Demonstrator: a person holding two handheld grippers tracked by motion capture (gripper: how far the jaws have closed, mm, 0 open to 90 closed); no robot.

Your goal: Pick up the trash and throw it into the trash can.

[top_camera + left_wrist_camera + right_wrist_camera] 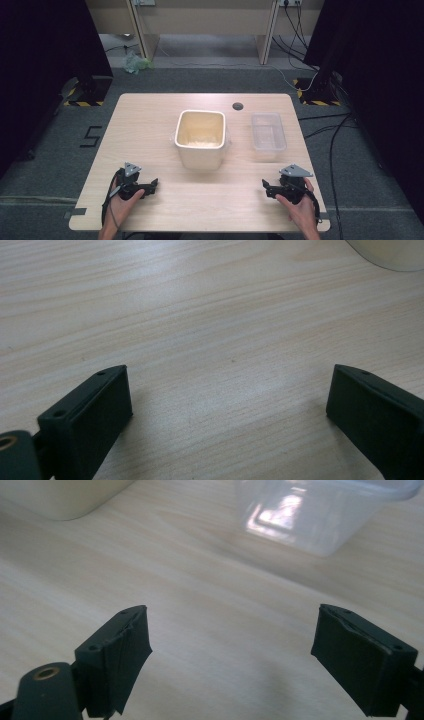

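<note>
A cream plastic tub (200,137) stands open at the middle of the wooden table (150,115); its corner shows as the tub (60,497) in the right gripper view. Right of it sits a clear plastic container (268,134), seen close as the container (320,510). My left gripper (150,187) rests low near the front left, open, jaws wide over bare wood (227,380). My right gripper (267,189) rests at the front right, open with nothing between its jaws (232,645).
A dark round cable hole (238,106) sits near the table's far edge. Black stands with hazard-striped bases (82,92) flank the table on grey carpet. Cables (330,135) trail on the floor at the right. Bare tabletop lies between the grippers.
</note>
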